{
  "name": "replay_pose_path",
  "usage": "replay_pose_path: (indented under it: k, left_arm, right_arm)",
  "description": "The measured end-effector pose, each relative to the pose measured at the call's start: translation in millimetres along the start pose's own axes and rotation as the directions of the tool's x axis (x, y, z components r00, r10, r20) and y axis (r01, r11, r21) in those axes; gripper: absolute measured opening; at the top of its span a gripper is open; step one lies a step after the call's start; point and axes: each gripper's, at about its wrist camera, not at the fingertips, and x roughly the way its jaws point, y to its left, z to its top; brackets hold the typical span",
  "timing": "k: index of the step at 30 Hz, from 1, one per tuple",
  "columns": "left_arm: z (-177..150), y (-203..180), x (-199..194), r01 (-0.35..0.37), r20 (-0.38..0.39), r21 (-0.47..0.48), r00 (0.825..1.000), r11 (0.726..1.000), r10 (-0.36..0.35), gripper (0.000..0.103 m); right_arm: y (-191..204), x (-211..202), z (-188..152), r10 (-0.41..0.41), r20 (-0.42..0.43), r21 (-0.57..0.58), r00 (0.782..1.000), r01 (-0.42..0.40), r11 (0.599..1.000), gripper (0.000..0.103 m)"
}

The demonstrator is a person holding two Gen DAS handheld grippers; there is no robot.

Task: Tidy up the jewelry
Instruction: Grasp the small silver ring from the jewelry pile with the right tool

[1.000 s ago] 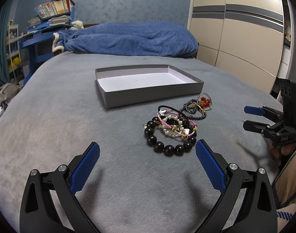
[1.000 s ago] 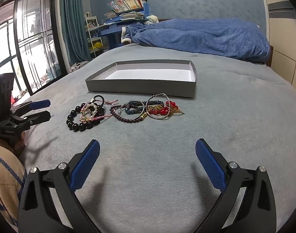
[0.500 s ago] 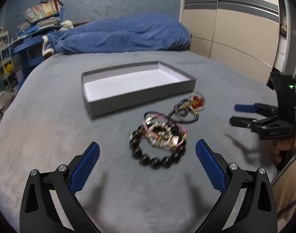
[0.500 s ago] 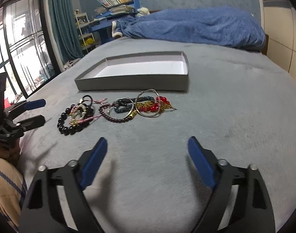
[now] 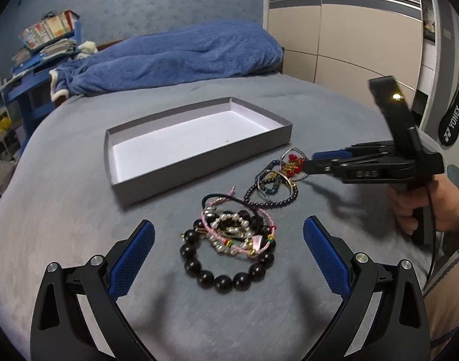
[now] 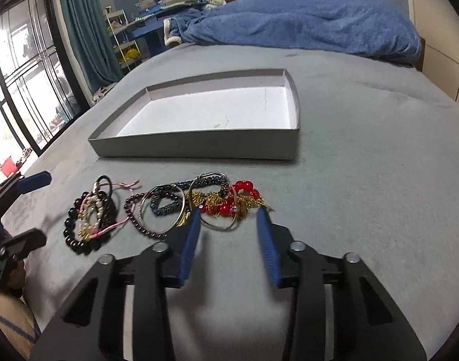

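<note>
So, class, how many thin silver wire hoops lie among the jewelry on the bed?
2: one silver hoop around the dark blue beads, the other hoop over the red beads, between the right gripper fingers. More may hide in the tangle.

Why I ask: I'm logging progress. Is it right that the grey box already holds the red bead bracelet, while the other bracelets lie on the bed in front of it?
Not quite. The grey box holds nothing; the right wrist view shows its white floor bare. The red bead bracelet lies on the bed with the others, between the fingers of the open right gripper.
</note>
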Motion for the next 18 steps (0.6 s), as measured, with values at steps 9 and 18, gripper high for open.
replay_pose_path:
  k: [9,18]
  left_arm:
    - [9,-8,10,0.003,-0.002,0.017,1.0,1.0,-0.003,0.098]
    - [20,-22,25,0.046,-0.018,0.064,0.999,0.997,-0.045,0.098]
  right_arm:
    - [-4,-8,-5,0.04,0.031,0.02,0.999,-0.04,0.999,0.005]
    - [-27,-50,-27,0.024,0.119,0.072,0.993,-0.033,0.997,0.005]
